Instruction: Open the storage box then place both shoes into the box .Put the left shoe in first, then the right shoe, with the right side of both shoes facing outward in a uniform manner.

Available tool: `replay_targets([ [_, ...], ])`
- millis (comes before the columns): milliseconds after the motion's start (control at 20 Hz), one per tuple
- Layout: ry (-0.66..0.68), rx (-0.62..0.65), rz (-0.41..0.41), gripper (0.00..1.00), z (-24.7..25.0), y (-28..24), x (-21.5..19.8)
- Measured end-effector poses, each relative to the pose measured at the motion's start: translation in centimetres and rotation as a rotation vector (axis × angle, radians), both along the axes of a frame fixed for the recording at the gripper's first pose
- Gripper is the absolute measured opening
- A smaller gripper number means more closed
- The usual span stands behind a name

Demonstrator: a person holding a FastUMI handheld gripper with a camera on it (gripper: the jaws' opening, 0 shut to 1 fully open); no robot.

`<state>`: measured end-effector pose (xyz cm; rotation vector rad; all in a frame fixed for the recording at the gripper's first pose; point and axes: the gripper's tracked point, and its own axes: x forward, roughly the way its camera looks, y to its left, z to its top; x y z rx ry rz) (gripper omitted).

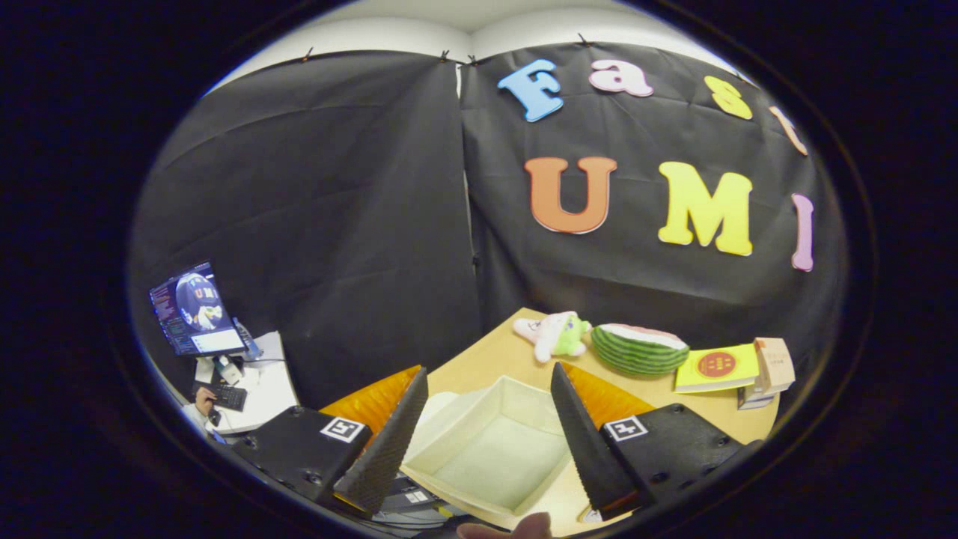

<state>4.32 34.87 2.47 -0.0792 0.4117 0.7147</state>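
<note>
between spread gripper (pixel 486 449) fingers, open storage box (pixel 490 442) below

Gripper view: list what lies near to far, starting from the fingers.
Open gripper over the open storage box → wooden table → plush toy and watermelon-slice toy → black cloth wall.

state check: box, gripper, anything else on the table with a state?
storage box: open, empty, between the gripper fingers
gripper: open, holding nothing
plush toy: lying on the table beyond the box
watermelon toy: lying beside the plush
yellow booklet: flat, closed
</note>
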Motion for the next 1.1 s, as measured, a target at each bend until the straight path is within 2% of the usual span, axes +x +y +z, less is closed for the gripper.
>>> replay_targets([
  [150, 0.017, -0.041, -0.067, 1.00, -1.2, -5.5, 0.9],
  [450, 0.225, -0.127, -0.188, 1.00, -7.9, -15.6, 2.3],
  [600, 0.302, -0.234, -0.233, 1.00, -12.5, -20.9, 2.4],
  [850, 0.484, -0.340, -0.242, 1.00, -20.9, -24.9, 2.1],
  [1100, 0.700, -0.312, -0.274, 1.00, -28.0, -26.7, 3.1],
])
